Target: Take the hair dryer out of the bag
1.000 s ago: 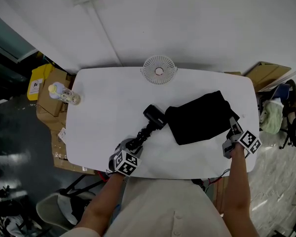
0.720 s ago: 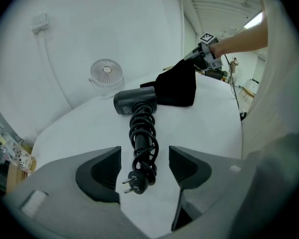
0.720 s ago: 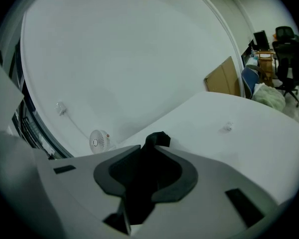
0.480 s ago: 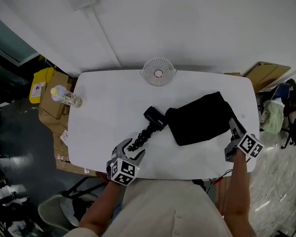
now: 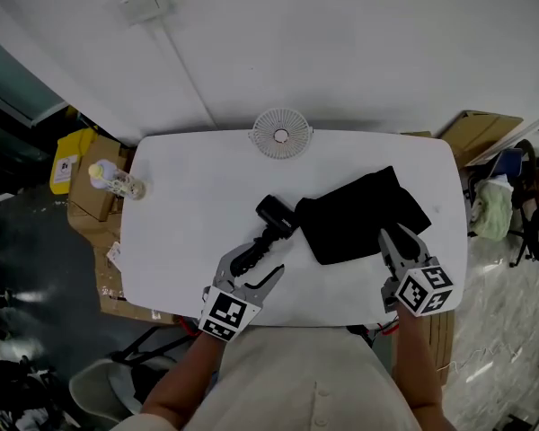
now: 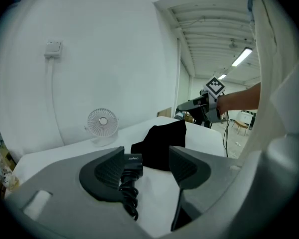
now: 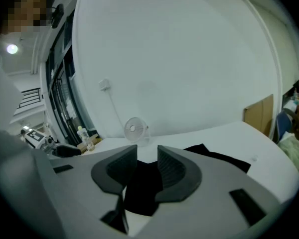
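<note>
Matt cloth bag (image 5: 359,215) — plastic hair dryer (image 5: 273,220) — smooth table (image 5: 198,214).

the head camera is looking steeply down from high above the white table (image 5: 189,205), taking in its whole top. the camera on the left gripper (image 5: 251,268) is riding low near the table's front edge, facing the far wall (image 5: 359,52) and angling rightward. the one on the right gripper (image 5: 400,241) is angling leftward. all three views are sharing the small fan (image 5: 280,134) and the black bag (image 5: 359,215), the gripper views from much nearer.
</note>
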{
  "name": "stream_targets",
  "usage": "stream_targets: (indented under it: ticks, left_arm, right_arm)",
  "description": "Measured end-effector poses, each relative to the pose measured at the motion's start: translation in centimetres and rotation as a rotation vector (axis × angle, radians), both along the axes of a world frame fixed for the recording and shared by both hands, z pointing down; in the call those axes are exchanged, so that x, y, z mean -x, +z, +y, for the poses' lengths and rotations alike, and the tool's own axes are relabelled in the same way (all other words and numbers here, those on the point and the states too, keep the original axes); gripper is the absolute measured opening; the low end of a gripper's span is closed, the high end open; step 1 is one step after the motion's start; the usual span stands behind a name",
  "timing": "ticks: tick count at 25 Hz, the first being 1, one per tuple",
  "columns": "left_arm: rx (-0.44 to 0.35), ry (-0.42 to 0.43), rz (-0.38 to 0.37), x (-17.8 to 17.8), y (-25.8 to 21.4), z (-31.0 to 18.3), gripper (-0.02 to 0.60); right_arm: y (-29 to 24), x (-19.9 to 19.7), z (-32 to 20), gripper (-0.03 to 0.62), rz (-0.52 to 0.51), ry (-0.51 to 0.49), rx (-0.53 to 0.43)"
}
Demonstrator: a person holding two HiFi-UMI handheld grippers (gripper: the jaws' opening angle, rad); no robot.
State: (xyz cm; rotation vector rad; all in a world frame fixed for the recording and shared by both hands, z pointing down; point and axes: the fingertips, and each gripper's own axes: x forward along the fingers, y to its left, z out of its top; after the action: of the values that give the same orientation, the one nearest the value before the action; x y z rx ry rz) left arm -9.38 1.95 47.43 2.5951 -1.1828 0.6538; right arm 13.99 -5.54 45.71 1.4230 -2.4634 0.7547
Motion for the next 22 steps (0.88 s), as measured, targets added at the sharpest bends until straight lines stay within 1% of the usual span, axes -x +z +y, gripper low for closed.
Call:
stream_targets:
  ticks: [2, 3, 7, 9, 10, 12, 15, 22]
  left_arm:
    - [-0.004, 0.02, 0.019, -0.8, -0.5, 0.0, 0.274]
    - [-0.005, 0.029, 0.026, -1.2, -0.7, 0.1, 0.254]
    - [-0.005, 0.046, 0.038, -2.2, -0.9, 0.4, 0.133]
    - [0.002, 0.051, 0.041, -2.4, -0.7, 0.6, 0.058]
    - [0.007, 0.056, 0.043, -2.6, -0.6, 0.8, 0.033]
    - [0.015, 0.068, 0.049, -2.9, -0.4, 1.1, 0.014]
    - [0.028, 0.081, 0.057, -3.4, -0.3, 1.3, 0.011]
    - [0.044, 0.098, 0.064, -4.0, 0.1, 2.0, 0.011]
  right_arm:
    - [-0.1, 2.8, 1.1, 0.128, -0.006, -0.067, -0.004]
    - [-0.1, 4.1, 1.8, 0.124, -0.01, -0.101, -0.007]
    - [-0.2, 9.1, 4.3, 0.076, -0.008, -0.252, -0.054]
    - [-0.2, 11.0, 5.7, 0.045, -0.02, -0.329, -0.073]
    - [-0.2, 11.8, 6.4, 0.033, -0.026, -0.366, -0.076]
    - [0.0, 13.1, 7.6, 0.02, -0.033, -0.437, -0.072]
    - [0.2, 14.4, 9.0, 0.015, -0.042, -0.506, -0.062]
    - [0.6, 15.3, 10.2, 0.014, -0.048, -0.548, -0.043]
